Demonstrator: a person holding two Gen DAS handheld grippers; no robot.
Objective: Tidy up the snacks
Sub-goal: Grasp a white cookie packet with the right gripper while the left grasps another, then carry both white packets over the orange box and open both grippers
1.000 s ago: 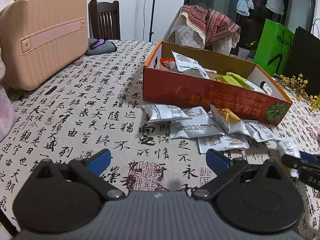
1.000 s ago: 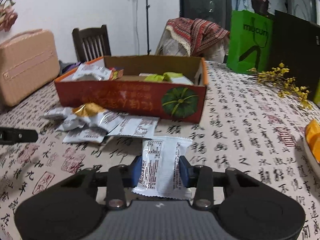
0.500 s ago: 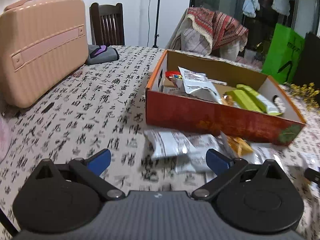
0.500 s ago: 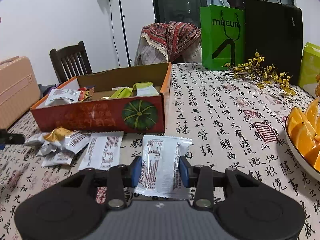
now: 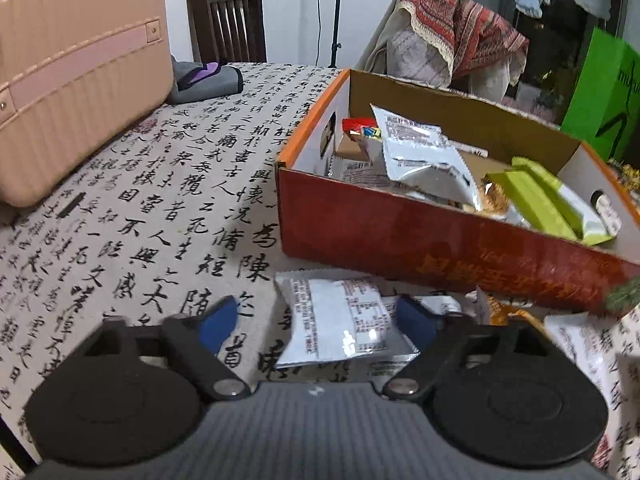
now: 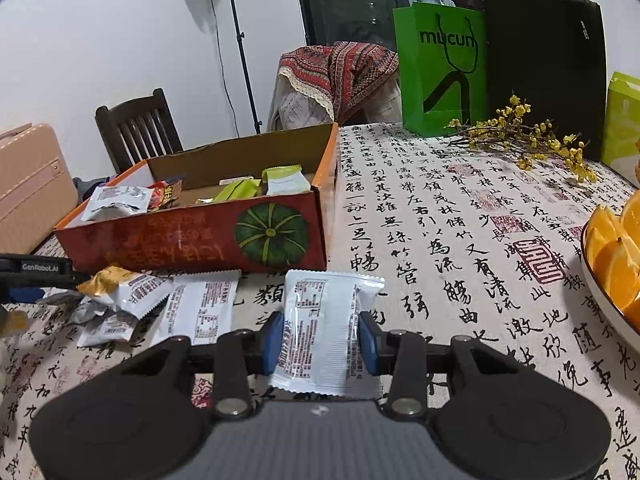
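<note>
Right hand-held gripper (image 6: 320, 342) pinching a white snack packet (image 6: 326, 332) above the table (image 6: 460, 240), short of the cardboard box (image 6: 208, 236). Left hand-held gripper (image 5: 316, 326) spread over loose packet (image 5: 340, 316). Next: carry into box, release.

The snack packet (image 6: 326, 328) between the right gripper's blue pads (image 6: 273, 342) is glossy, crinkled foil-like film; the orange box (image 6: 200, 236) is matt printed cardboard, raw brown inside; the tablecloth (image 6: 440, 240) looks like matt woven cloth; the chair (image 5: 226, 20) is dark wood; the suitcase (image 5: 76, 76) is smooth ribbed plastic.
</note>
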